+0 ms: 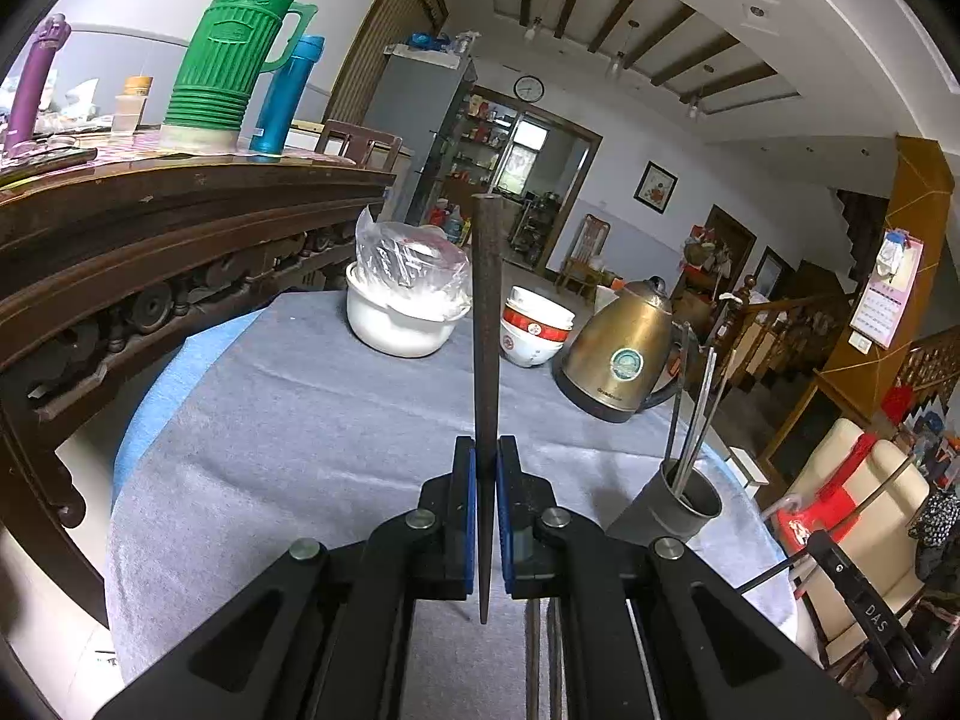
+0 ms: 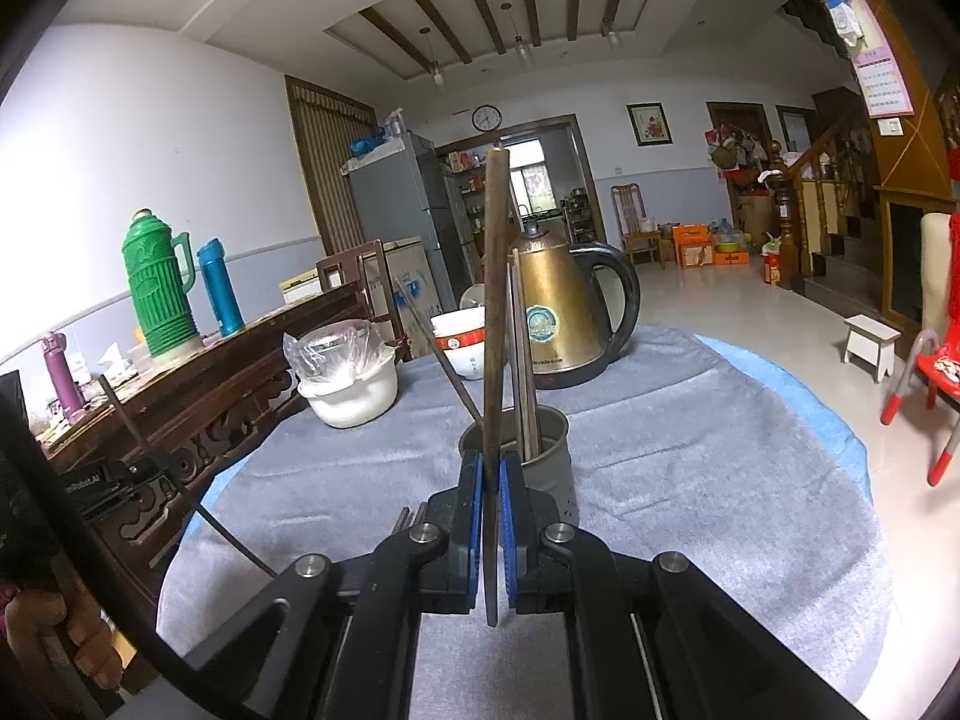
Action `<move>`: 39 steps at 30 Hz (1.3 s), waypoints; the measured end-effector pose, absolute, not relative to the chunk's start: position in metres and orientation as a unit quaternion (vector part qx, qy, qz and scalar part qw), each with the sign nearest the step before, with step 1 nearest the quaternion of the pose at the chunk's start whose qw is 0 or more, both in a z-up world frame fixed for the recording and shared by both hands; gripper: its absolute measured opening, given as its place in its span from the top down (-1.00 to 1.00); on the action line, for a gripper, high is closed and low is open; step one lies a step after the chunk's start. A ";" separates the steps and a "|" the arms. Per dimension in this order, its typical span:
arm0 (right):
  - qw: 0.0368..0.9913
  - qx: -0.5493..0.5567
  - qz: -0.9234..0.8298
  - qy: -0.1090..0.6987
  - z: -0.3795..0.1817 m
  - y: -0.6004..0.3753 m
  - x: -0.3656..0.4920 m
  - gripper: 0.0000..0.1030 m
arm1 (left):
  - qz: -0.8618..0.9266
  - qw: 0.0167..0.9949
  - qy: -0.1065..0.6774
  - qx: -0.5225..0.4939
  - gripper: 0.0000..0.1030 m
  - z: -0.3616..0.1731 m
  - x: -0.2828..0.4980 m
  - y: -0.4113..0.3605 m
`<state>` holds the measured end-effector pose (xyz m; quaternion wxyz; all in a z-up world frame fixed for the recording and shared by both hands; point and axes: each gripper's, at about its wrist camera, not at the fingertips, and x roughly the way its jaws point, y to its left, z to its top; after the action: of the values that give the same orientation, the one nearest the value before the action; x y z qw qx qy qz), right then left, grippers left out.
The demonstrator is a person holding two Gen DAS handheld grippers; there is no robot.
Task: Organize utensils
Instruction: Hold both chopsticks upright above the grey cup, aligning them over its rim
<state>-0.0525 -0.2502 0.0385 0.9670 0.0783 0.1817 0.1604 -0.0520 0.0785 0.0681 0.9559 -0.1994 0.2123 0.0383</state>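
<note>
Item one: left tongs (image 1: 486, 480), clenched on a dark chopstick (image 1: 485, 324) that stands nearly upright between the blue pads. Item two: right tongs (image 2: 492, 480), clenched on a second dark chopstick (image 2: 495, 300), also upright.

Destination: grey utensil cup (image 2: 543, 450) on the near right part of the bench, just beyond your right tongs, already holding several chopsticks; from the left wrist it sits to the right (image 1: 678, 498).

Handling note, as a judgement: bring each stick over the cup mouth, tip it so the lower end clears the rim and the sticks inside, then let go only once the end is well down. Feed one hand at a time so the two tools do not crowd.

Surface: round bench under a grey fleece cloth (image 1: 300, 420) over blue. Far side: white pot with plastic bag (image 1: 402, 312), stacked red-and-white bowls (image 1: 537, 330), brass-coloured electric kettle (image 1: 624, 354).

Room: carved wooden sideboard at left bearing a green thermos (image 1: 240, 48) and blue flask (image 1: 288, 96); wall clock, refrigerator, staircase at right.
</note>
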 end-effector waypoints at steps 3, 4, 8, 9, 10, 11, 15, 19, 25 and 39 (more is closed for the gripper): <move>0.967 0.079 0.161 0.182 0.041 -0.249 -0.054 0.88 | 0.038 0.956 0.211 -0.200 0.87 0.069 -0.054 0.079; 0.967 0.079 0.161 0.181 0.041 -0.249 -0.054 0.88 | 0.039 0.956 0.211 -0.201 0.87 0.069 -0.054 0.079; 0.967 0.080 0.162 0.180 0.041 -0.251 -0.056 0.88 | 0.039 0.956 0.212 -0.200 0.88 0.069 -0.055 0.078; 0.967 0.081 0.163 0.180 0.041 -0.252 -0.057 0.88 | 0.039 0.956 0.212 -0.198 0.88 0.069 -0.055 0.077; 0.967 0.082 0.163 0.179 0.041 -0.253 -0.058 0.88 | 0.039 0.956 0.212 -0.198 0.88 0.070 -0.055 0.077; 0.967 0.083 0.164 0.179 0.041 -0.254 -0.058 0.88 | 0.039 0.956 0.212 -0.197 0.88 0.070 -0.054 0.077; 0.966 0.084 0.166 0.181 0.042 -0.255 -0.056 0.88 | 0.039 0.957 0.211 -0.196 0.88 0.072 -0.054 0.077; 0.966 0.082 0.168 0.181 0.042 -0.255 -0.055 0.88 | 0.037 0.957 0.209 -0.197 0.88 0.075 -0.054 0.078; 0.965 0.083 0.170 0.181 0.044 -0.254 -0.054 0.88 | 0.034 0.958 0.205 -0.199 0.88 0.079 -0.051 0.078; 0.965 0.081 0.172 0.181 0.046 -0.254 -0.050 0.88 | 0.024 0.960 0.201 -0.196 0.87 0.088 -0.042 0.075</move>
<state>-0.0500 -0.2537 0.0460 0.9648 0.0814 0.1814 0.1722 -0.0425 0.0746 0.0876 0.9595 -0.1961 0.2007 0.0245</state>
